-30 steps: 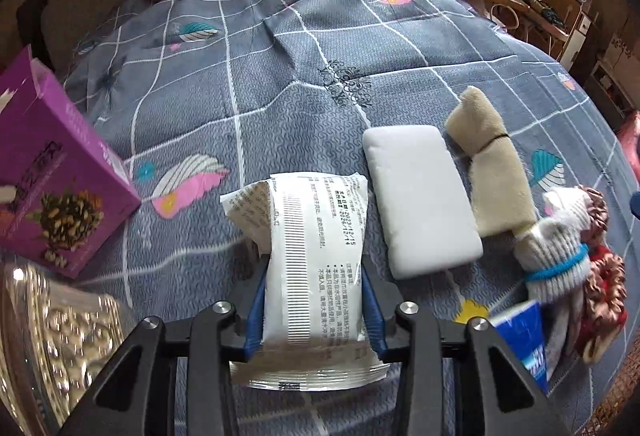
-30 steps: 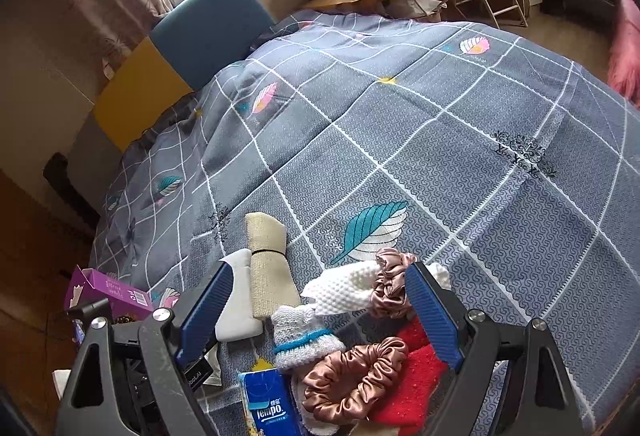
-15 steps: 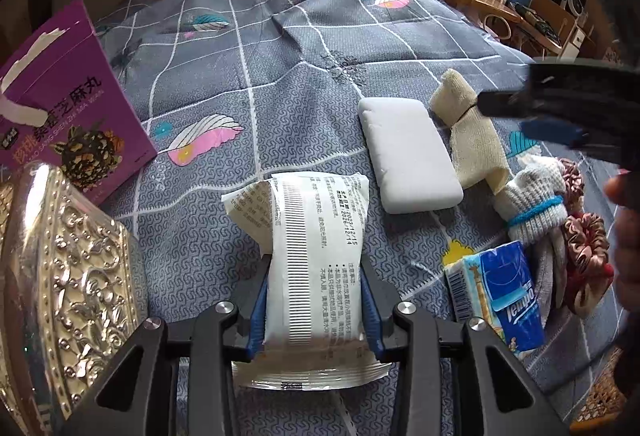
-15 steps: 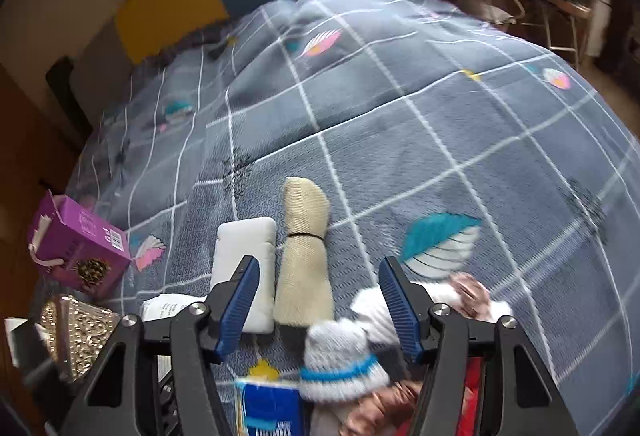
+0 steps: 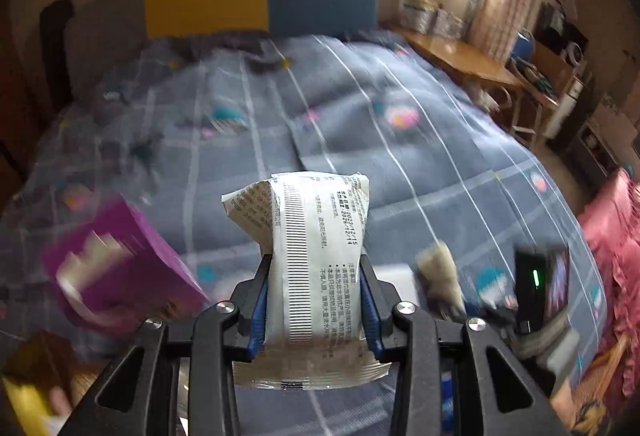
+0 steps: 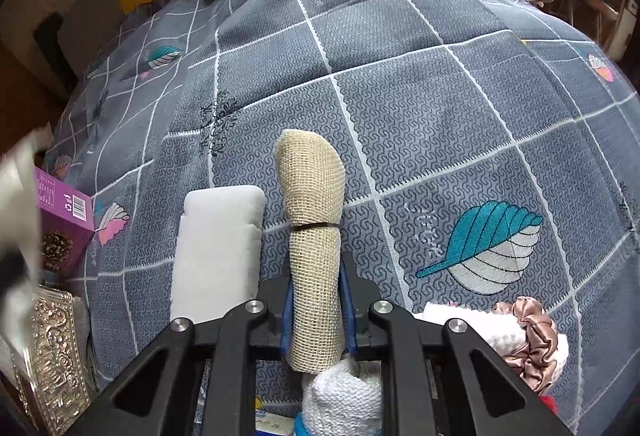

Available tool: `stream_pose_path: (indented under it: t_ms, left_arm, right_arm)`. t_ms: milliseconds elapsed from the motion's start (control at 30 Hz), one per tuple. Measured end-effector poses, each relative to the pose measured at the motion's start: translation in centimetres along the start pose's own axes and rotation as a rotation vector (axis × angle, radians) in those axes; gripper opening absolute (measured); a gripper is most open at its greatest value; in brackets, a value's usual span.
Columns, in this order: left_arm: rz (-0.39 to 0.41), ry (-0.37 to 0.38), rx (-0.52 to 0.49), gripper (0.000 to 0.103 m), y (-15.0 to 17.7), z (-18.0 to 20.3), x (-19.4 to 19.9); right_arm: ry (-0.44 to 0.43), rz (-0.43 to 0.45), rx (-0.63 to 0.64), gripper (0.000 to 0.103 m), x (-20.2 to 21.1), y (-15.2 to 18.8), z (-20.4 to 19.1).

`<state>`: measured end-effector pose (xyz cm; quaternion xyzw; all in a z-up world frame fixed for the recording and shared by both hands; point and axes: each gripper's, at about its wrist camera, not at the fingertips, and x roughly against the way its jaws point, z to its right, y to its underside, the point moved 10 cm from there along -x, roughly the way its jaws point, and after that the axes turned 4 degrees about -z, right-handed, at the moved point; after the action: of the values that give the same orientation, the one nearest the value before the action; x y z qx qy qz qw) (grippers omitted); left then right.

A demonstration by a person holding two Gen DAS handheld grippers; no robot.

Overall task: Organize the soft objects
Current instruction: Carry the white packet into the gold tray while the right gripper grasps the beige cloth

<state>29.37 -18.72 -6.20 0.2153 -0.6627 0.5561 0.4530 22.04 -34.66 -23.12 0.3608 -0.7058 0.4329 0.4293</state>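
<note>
From my left wrist, my left gripper [image 5: 316,300] is clamped on the white packet [image 5: 314,260], now lifted off the bed [image 5: 420,139], which blurs beneath. From my right wrist, my right gripper [image 6: 316,300], open half a second ago, is squeezed on the beige roll [image 6: 314,236], beside the white pad [image 6: 218,248].

Both tongs are built alike. The left tongs [image 5: 316,300] are formed of matte black angular linkage arms with triangular cut-outs, joined by round silver screws, and blue ribbed pads [image 5: 259,312] are fitted inside the fingers. The same black arms, silver screws and blue pads are seen on the right tongs [image 6: 316,310].
</note>
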Motion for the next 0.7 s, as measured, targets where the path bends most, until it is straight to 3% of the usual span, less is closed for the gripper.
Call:
stream_pose_path:
  t_ms: [133,267,400,700]
  left_arm:
    - [0.062,-0.095,0.106,0.038,-3.8,-8.3,2.1]
    - [0.095,-0.188,0.211,0.038,-2.3,-17.0,4.0]
    - [0.109,-0.255,0.297,0.038,2.8,-24.1,6.0]
    - [0.089,-0.27,0.59,0.038,19.1,-35.1,9.6]
  right_arm:
    - [0.022,0.006,0.026,0.018,0.0,0.0,-0.3]
    - [0.051,0.012,0.062,0.018,-0.1,0.0,-0.7]
    - [0.078,0.018,0.097,0.018,-0.1,0.1,-1.0]
    - [0.114,0.042,0.139,0.019,-0.1,0.3,-1.2]
